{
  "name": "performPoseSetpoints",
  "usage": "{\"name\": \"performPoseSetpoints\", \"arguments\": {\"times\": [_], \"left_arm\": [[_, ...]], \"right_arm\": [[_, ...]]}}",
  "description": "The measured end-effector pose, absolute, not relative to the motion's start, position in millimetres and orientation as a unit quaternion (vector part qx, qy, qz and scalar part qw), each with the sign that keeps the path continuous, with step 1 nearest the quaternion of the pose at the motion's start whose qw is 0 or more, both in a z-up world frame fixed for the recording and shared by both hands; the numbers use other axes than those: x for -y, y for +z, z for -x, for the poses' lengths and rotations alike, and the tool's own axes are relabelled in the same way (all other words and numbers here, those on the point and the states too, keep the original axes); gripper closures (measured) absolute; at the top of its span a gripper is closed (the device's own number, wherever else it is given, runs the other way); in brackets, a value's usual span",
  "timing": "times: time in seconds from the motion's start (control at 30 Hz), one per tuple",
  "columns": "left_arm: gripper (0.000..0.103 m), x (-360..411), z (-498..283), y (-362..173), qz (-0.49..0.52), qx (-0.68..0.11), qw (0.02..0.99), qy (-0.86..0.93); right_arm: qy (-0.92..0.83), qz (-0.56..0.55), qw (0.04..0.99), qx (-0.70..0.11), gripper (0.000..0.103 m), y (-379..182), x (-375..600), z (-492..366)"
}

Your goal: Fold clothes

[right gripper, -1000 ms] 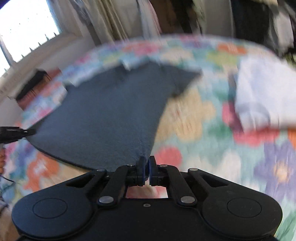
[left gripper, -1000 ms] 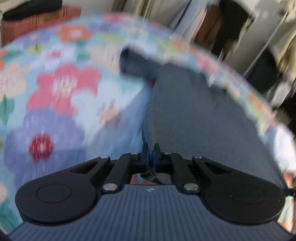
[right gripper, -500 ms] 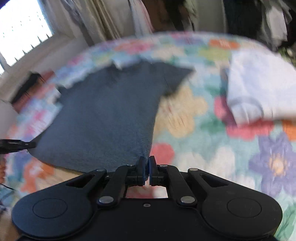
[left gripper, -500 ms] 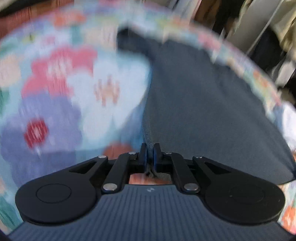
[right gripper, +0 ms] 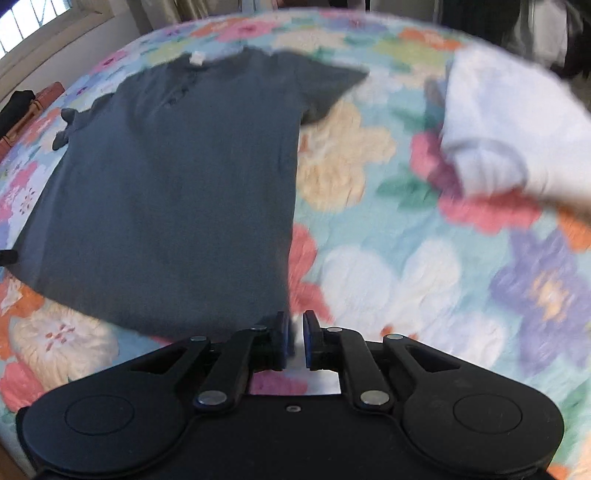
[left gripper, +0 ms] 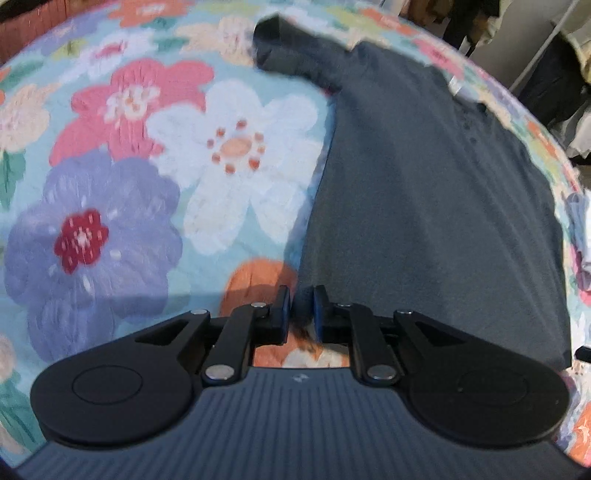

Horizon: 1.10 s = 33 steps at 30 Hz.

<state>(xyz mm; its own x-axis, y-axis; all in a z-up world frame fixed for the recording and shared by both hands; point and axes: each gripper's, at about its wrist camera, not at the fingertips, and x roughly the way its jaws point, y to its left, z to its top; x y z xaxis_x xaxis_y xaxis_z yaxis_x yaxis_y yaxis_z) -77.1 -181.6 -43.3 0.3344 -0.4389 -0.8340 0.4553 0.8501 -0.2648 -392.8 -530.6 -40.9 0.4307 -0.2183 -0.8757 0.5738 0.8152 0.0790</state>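
Note:
A dark grey-blue T-shirt (left gripper: 424,203) lies spread flat on the flowered bedspread (left gripper: 147,184), collar at the far end. My left gripper (left gripper: 300,299) sits low at the shirt's near left hem corner. Its jaws are opening, with a bit of the hem loose in the narrow gap. In the right wrist view the same T-shirt (right gripper: 177,192) fills the left half. My right gripper (right gripper: 294,325) is at its near right hem corner, jaws also opening, and the cloth edge lies just at the gap without being pinched.
A folded white garment (right gripper: 509,122) lies on the bedspread (right gripper: 388,277) to the right of the shirt. Hanging clothes (left gripper: 546,85) stand behind the bed. A bright window (right gripper: 22,22) and a reddish-brown box (right gripper: 48,94) are at the far left.
Both grippers came down with the hem corners and the shirt settled flat on the bed. Both pairs of jaws, shut on the hem before, now stand slightly apart.

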Motion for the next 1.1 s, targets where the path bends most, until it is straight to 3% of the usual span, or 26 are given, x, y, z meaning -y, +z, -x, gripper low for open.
{"name": "performPoseSetpoints", "arguments": {"times": [0.1, 0.13, 0.17, 0.33, 0.4, 0.47, 0.5, 0.57, 0.67, 0.77, 0.9, 1.1], "left_arm": [[0.06, 178, 81, -25, -0.01, -0.452, 0.861, -0.231], [0.046, 179, 82, -19, -0.02, -0.432, 0.876, -0.215], [0.045, 180, 83, -12, -0.029, -0.408, 0.889, -0.207], [0.048, 177, 62, -11, 0.006, -0.383, 0.898, -0.216], [0.053, 178, 46, -19, 0.021, -0.388, 0.895, -0.22], [0.09, 176, 20, -28, 0.07, -0.414, 0.881, -0.218], [0.093, 173, 9, -30, 0.112, -0.43, 0.869, -0.218], [0.093, 171, -10, -29, 0.164, -0.44, 0.855, -0.221], [0.089, 189, -32, -20, 0.116, -0.423, 0.87, -0.223], [0.083, 195, -54, -23, 0.116, -0.43, 0.869, -0.217], [0.083, 185, -62, -40, 0.126, -0.428, 0.869, -0.217], [0.083, 171, -71, -58, 0.138, -0.425, 0.868, -0.216]], "right_arm": [[-0.258, -0.144, 0.837, -0.461, 0.052, -13, 530, 379], [-0.261, -0.134, 0.84, -0.456, 0.051, -7, 531, 374], [-0.261, -0.125, 0.844, -0.451, 0.051, -2, 531, 365], [-0.163, -0.109, 0.879, -0.434, 0.052, 3, 514, 290], [-0.103, -0.081, 0.89, -0.436, 0.052, 4, 493, 251], [-0.042, -0.034, 0.894, -0.446, 0.053, 10, 467, 213], [-0.013, -0.01, 0.894, -0.449, 0.053, 13, 455, 197], [0.065, 0.065, 0.89, -0.447, 0.052, 23, 426, 161], [0.119, 0.148, 0.88, -0.436, 0.052, 29, 399, 109], [0.135, 0.135, 0.887, -0.421, 0.052, 17, 390, 61], [0.131, 0.128, 0.901, -0.393, 0.06, -14, 372, 16], [0.117, 0.161, 0.901, -0.386, 0.061, -49, 349, -39]]}}
